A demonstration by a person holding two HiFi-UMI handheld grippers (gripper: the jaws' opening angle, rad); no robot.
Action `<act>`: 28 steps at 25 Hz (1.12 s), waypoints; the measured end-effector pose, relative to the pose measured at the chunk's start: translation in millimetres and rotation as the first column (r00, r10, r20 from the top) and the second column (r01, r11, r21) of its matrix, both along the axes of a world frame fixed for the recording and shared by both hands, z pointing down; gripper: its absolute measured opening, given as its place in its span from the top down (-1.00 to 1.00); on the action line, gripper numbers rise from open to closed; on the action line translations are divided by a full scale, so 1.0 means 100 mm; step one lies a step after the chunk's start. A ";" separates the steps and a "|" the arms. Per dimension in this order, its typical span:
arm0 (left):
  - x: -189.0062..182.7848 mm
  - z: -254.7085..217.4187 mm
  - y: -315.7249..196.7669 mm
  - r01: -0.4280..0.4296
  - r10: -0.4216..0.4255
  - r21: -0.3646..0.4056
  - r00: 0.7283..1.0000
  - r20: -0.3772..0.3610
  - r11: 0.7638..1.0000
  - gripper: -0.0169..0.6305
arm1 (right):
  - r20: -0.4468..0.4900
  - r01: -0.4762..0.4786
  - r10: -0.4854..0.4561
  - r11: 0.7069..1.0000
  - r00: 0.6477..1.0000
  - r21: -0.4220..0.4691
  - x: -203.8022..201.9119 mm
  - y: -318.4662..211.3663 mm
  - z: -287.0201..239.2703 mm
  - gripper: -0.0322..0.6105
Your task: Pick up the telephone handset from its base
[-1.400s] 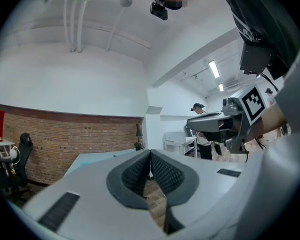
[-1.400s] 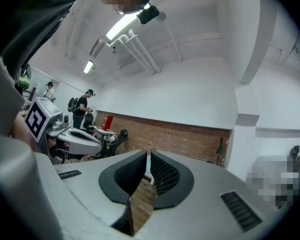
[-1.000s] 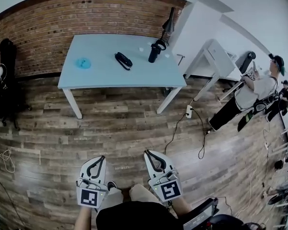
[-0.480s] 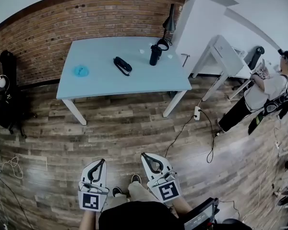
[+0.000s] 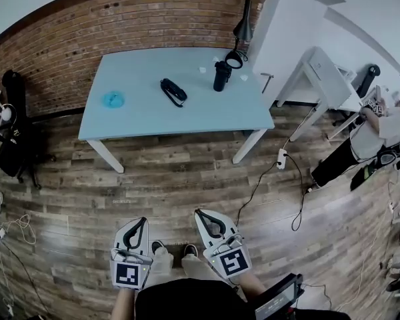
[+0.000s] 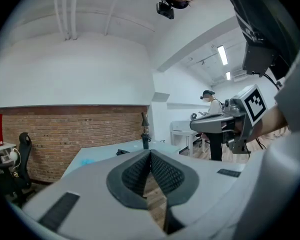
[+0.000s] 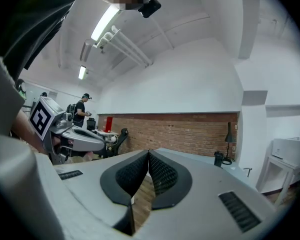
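Progress nil: the telephone handset [image 5: 173, 91] lies, apparently on its base, on the far pale-blue table [image 5: 140, 115], well apart from both grippers, so the approach, grasp and lift all remain to be done. Left gripper [image 5: 143, 221], held near the person's body over the wooden floor [image 5: 87, 192], has its jaws pressed together on nothing. Right gripper [image 5: 200, 213] is likewise closed tip to tip, empty and touching nothing.

Head view: the telephone [image 5: 173, 91] on the tabletop [image 5: 140, 115] is too small to separate handset from base. A bystander [image 5: 385, 127] is cut off by the right edge. Left gripper view: the left tool [image 6: 150, 153] hides the tabletop's near part, and the telephone shows only as a dark sliver.
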State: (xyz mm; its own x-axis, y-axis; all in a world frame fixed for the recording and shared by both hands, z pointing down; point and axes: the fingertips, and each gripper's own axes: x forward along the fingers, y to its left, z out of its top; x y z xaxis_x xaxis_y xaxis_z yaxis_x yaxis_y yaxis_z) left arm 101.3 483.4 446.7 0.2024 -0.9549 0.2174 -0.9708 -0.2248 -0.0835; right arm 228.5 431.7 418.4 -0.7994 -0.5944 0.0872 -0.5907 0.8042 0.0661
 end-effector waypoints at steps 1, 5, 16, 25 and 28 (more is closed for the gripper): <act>-0.07 0.02 -0.05 0.005 -0.005 -0.002 1.000 -0.007 1.000 0.89 | 0.002 0.000 0.000 1.000 1.000 -0.010 -0.05 -0.05 0.00 0.87; -0.35 0.10 -0.36 0.014 -0.014 -0.005 0.999 -0.037 1.000 0.89 | 0.003 -0.010 0.010 1.000 1.000 -0.023 -0.25 -0.30 -0.03 0.87; -1.05 -0.06 -1.12 -0.083 0.083 0.031 0.997 -0.001 0.996 0.90 | 0.111 -0.051 0.050 0.999 0.993 0.007 -1.05 -0.90 -0.52 0.87; -1.23 -0.03 -1.47 -0.116 0.117 0.035 0.993 -0.011 0.993 0.90 | 0.014 -0.042 0.042 0.999 0.999 0.000 -1.38 -1.12 -0.30 0.87; -1.22 -0.01 -1.68 -0.099 0.100 0.030 0.995 -0.002 0.995 0.90 | 0.018 -0.038 0.038 0.999 0.999 -0.007 -1.35 -1.38 -0.23 0.87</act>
State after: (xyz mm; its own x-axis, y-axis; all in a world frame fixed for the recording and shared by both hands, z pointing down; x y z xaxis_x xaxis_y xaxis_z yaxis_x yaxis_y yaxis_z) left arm -20.3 315.1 445.2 0.2974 -0.9361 0.1879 -0.9440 -0.3177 -0.0886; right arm 93.8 294.2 395.0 -0.7779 -0.6236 0.0767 -0.6217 0.7817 0.0502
